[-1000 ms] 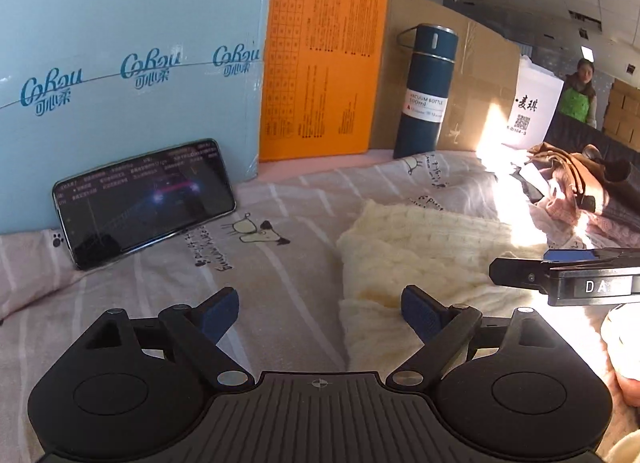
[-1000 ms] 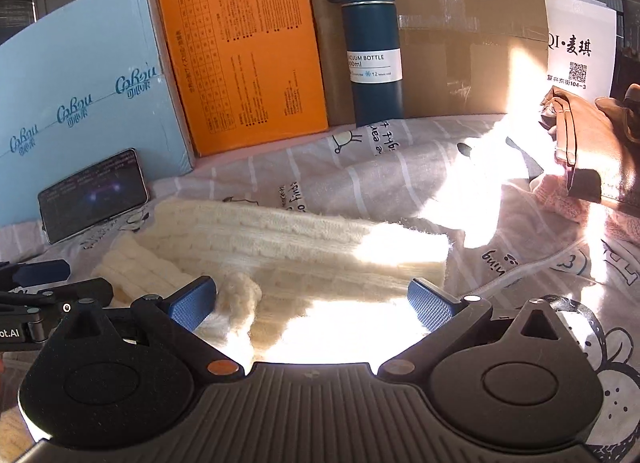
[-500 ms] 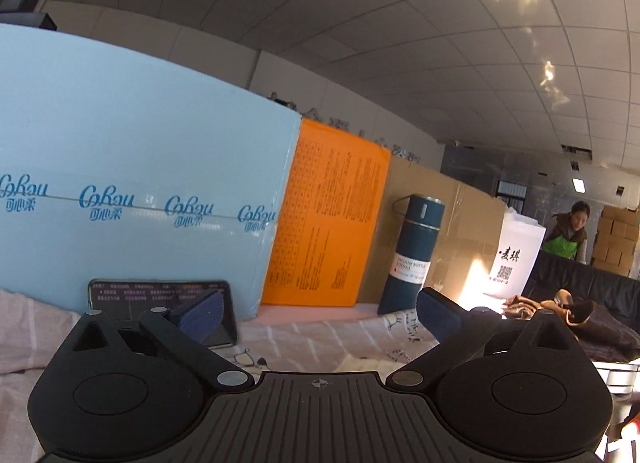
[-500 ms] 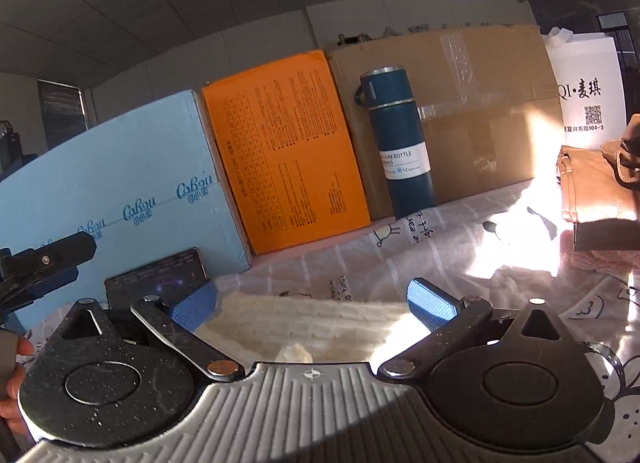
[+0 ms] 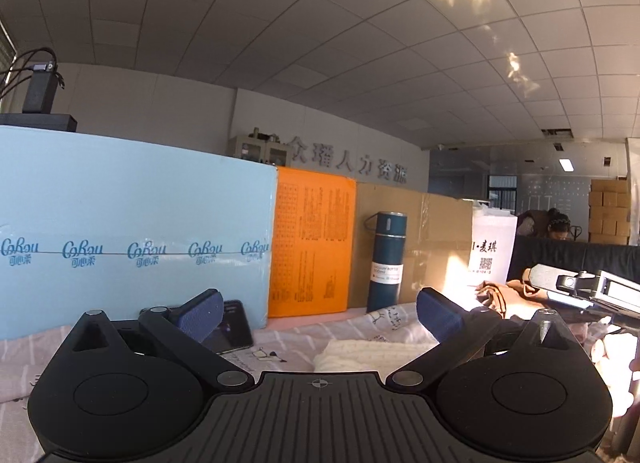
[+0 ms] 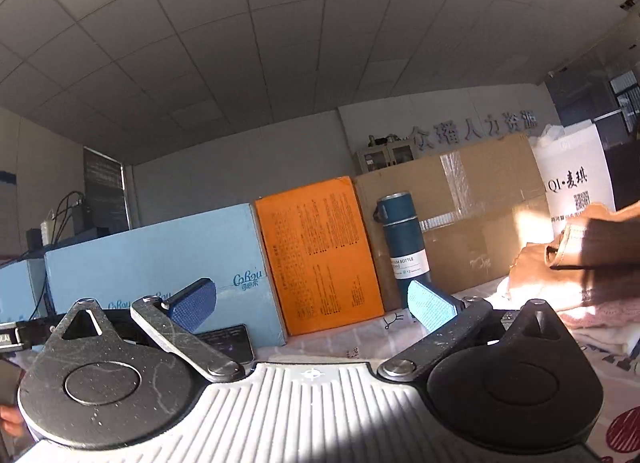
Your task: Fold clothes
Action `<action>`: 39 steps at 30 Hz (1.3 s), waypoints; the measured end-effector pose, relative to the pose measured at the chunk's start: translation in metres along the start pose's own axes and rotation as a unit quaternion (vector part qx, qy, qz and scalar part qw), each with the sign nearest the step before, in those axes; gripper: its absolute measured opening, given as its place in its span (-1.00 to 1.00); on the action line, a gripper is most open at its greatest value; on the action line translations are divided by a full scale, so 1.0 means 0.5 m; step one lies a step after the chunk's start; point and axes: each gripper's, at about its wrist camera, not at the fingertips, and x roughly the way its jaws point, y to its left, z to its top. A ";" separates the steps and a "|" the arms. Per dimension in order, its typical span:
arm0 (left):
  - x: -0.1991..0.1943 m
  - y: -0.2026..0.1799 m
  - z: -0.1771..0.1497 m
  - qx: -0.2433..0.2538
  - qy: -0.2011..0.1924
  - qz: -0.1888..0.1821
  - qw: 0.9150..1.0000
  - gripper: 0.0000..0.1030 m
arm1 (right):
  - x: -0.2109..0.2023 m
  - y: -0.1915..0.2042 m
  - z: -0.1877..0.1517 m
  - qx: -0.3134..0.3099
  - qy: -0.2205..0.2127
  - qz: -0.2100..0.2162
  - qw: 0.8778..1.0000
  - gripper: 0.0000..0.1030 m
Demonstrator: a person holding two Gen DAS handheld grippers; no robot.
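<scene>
From my left wrist camera I see the blue box (image 5: 132, 239) at far left with the phone (image 5: 230, 327) propped against it, then my left gripper (image 5: 318, 313) with fingers wide apart and nothing between them, the cream knit sweater (image 5: 360, 355) lying on the striped sheet (image 5: 288, 339) just below the tips. Further right stand the orange box (image 5: 314, 247) and the blue bottle (image 5: 386, 261). My right gripper (image 6: 312, 305) (tilted toward the ceiling) is likewise spread and empty, with a pile of brown and pink clothes (image 6: 588, 263) at its right.
</scene>
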 end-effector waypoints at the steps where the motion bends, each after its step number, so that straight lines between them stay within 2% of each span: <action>1: -0.017 -0.008 -0.001 0.024 0.003 -0.007 1.000 1.00 | -0.018 0.006 0.000 -0.026 0.006 0.012 1.000 1.00; 4: -0.063 -0.040 -0.011 0.115 0.012 -0.015 0.993 1.00 | -0.080 0.024 -0.008 -0.108 0.030 0.059 0.992 1.00; 7: -0.097 -0.073 -0.032 0.195 0.018 -0.009 0.981 1.00 | -0.124 0.039 -0.028 -0.182 0.073 0.104 0.975 1.00; 10: -0.127 -0.095 -0.056 0.246 0.034 -0.057 0.967 1.00 | -0.148 0.040 -0.041 -0.188 0.121 0.155 0.962 1.00; 14: -0.144 -0.112 -0.077 0.269 0.088 -0.169 0.944 1.00 | -0.180 0.041 -0.058 -0.195 0.185 0.221 0.938 1.00; 18: -0.133 -0.135 -0.103 0.296 0.157 -0.233 0.913 1.00 | -0.189 0.056 -0.081 -0.220 0.217 0.229 0.923 1.00; 19: -0.127 -0.140 -0.111 0.309 0.168 -0.230 0.907 1.00 | -0.191 0.058 -0.090 -0.229 0.227 0.228 0.919 1.00; 21: -0.117 -0.149 -0.134 0.338 0.188 -0.200 0.900 1.00 | -0.191 0.063 -0.104 -0.248 0.245 0.220 0.911 1.00; 23: -0.105 -0.148 -0.150 0.356 0.195 -0.167 0.899 1.00 | -0.182 0.072 -0.120 -0.281 0.256 0.201 0.903 1.00; 26: -0.090 -0.152 -0.152 0.352 0.194 -0.155 0.902 1.00 | -0.174 0.071 -0.120 -0.299 0.255 0.203 0.897 1.00; 30: -0.084 -0.154 -0.151 0.364 0.179 -0.146 0.902 1.00 | -0.161 0.076 -0.119 -0.342 0.254 0.194 0.884 1.00; 32: -0.085 -0.151 -0.150 0.365 0.167 -0.143 0.905 1.00 | -0.156 0.076 -0.116 -0.354 0.252 0.187 0.881 1.00; 34: -0.086 -0.149 -0.148 0.366 0.155 -0.139 0.907 1.00 | -0.152 0.074 -0.112 -0.352 0.248 0.183 0.884 0.98; 36: -0.086 -0.147 -0.146 0.367 0.144 -0.136 0.909 0.86 | -0.145 0.071 -0.113 -0.344 0.250 0.182 0.887 0.81; 37: -0.087 -0.146 -0.145 0.367 0.138 -0.135 0.910 0.65 | -0.141 0.069 -0.115 -0.339 0.254 0.184 0.887 0.70; 38: -0.087 -0.146 -0.145 0.367 0.136 -0.140 0.909 0.29 | -0.137 0.067 -0.117 -0.333 0.258 0.187 0.887 0.40; 39: -0.083 -0.145 -0.144 0.366 0.133 -0.144 0.910 0.06 | -0.134 0.066 -0.118 -0.327 0.261 0.189 0.888 0.00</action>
